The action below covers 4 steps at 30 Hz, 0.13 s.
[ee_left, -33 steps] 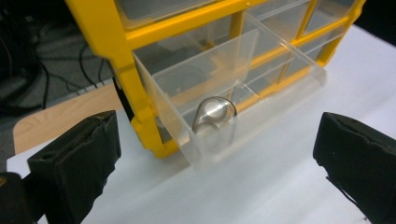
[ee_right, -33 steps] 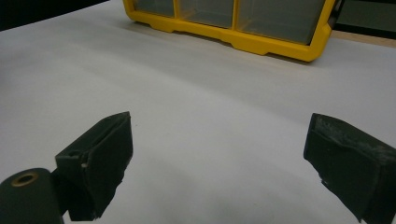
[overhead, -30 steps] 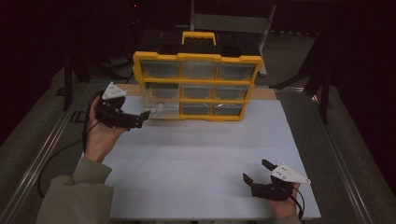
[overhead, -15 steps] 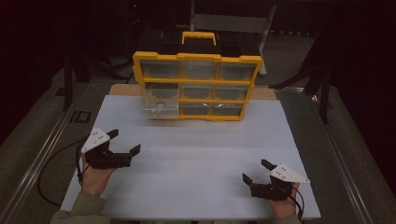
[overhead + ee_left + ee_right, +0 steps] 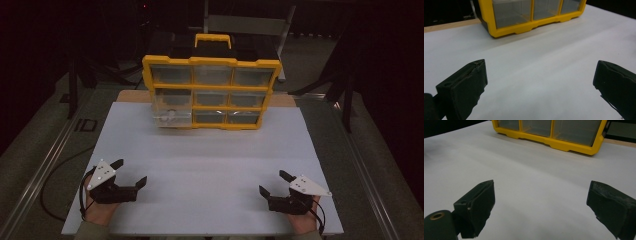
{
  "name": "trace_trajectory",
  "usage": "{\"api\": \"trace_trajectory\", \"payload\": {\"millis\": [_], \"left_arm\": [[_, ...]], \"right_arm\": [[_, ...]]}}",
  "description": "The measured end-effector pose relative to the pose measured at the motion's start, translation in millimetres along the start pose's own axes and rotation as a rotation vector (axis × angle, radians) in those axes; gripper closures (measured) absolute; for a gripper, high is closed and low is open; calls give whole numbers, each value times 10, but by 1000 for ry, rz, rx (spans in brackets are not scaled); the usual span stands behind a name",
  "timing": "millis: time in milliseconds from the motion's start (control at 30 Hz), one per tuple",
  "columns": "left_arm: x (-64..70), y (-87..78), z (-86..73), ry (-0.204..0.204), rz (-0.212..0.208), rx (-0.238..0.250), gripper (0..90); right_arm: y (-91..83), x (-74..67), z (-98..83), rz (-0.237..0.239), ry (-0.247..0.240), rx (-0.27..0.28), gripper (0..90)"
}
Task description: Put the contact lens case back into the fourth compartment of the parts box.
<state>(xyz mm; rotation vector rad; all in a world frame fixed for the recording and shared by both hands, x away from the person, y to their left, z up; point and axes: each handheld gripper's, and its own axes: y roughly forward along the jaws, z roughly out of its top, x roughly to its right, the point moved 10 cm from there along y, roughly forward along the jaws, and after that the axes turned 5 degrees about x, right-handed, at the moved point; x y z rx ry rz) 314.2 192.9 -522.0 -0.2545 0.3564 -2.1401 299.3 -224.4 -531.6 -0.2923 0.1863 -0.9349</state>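
Seen from the high view, a yellow drawer organizer (image 5: 212,92) stands upright at the upper middle of the frame, at the far end of the white bench (image 5: 210,165). Its lower-left drawer (image 5: 173,116) is seen pulled slightly out, with something small and pale inside. The left gripper (image 5: 131,173) and right gripper (image 5: 271,183) rest low in the frame, both released and empty, well apart from the organizer.

In the left gripper view, the organizer's base (image 5: 529,26) is seen at the top edge — hard, smooth plastic, likely slippery.

In the right gripper view, clear drawer fronts (image 5: 574,130) are shown; the drawers are judged light and stiff — best taken by the front lip, the case by its top handle.
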Motion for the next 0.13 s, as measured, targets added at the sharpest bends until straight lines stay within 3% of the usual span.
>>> {"api": "trace_trajectory", "payload": {"millis": [133], "left_arm": [[-6,29,-46,-6,11,-26,2]], "right_arm": [[3,-5,-2,0,-1,-2,79]]}}
